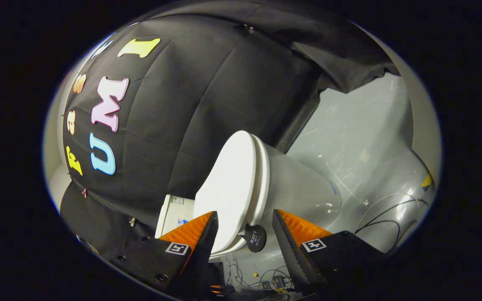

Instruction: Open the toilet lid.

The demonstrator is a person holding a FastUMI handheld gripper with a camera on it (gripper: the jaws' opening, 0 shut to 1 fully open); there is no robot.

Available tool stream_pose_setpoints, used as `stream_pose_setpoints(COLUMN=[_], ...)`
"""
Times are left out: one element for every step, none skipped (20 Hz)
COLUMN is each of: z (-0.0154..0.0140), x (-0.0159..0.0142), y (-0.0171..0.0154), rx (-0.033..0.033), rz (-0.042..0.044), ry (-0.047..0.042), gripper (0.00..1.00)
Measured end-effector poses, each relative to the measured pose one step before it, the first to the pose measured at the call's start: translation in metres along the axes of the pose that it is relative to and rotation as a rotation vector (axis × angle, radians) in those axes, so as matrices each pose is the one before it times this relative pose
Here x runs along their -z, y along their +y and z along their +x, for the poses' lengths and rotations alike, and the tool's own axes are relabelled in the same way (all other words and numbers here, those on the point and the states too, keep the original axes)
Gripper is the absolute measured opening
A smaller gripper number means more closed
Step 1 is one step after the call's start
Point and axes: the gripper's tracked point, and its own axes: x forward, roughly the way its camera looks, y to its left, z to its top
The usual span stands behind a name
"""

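White plastic toilet lid (228, 188) is down on the seat, just ahead of the fingers; a small round tab (254, 238) sticks out from its front edge, likely there for lifting; the hand-held gripper (244, 234) is wide open and holds nothing, its 2 fingers on either side of the tab; loose cables (385, 215) lie on the floor beyond.

One finger of the gripper (243, 234) covers the near edge of the toilet lid (228, 188) and part of the cistern (176, 213). The small tab (254, 238) on the lid carries print too small to tell. Cables (266, 280) on the floor blur together behind the fingers.
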Motion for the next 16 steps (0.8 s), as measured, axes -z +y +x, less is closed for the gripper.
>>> stream_pose_setpoints(z=[0.00266,-0.00020,0.00029,0.00033,0.00055,0.00199,-0.00025,0.00163,0.00003,0.00091,0.00023,0.00223,-0.00061,0.00173,0.00040,-0.00013], x=[0.00356,0.00083,0.00119,0.00236,0.00490,0.00377,0.00181,0.00062,0.00026,-0.00001,0.00528,0.00211,0.00068,0.00048,0.00173,-0.00169], y=[-0.01100,-0.00111,0.00190,0.00540,0.00093,-0.00299,-0.00723,-0.00144,0.00159,0.00017,0.00115,0.00116,0.00161,0.00106,0.00013,-0.00244], rx=[0.01923,-0.01141,-0.02247,-0.03318,-0.00756,-0.00092,0.01673,-0.00553,-0.00290,-0.00346,-0.00027,-0.00451,-0.00477,-0.00224,-0.00273,0.01260], rz=[0.02608,0.03444,0.04673,0.04520,0.02252,-0.00424,-0.01371,-0.00199,0.00922,-0.00418,-0.01305,-0.00634,0.00068,0.00054,0.00106,0.00061], ry=[0.01112,0.00826,0.00833,0.01546,0.00757,0.01002,-0.00173,0.01274,0.00976,0.00114,0.00948,0.00338,0.00210,0.00535,0.00112,-0.00057], gripper=[0.68,0.53,0.53,0.53,0.53,0.53,0.52,0.41,0.41,0.41,0.41,0.41,0.41,0.41,0.41,0.41])
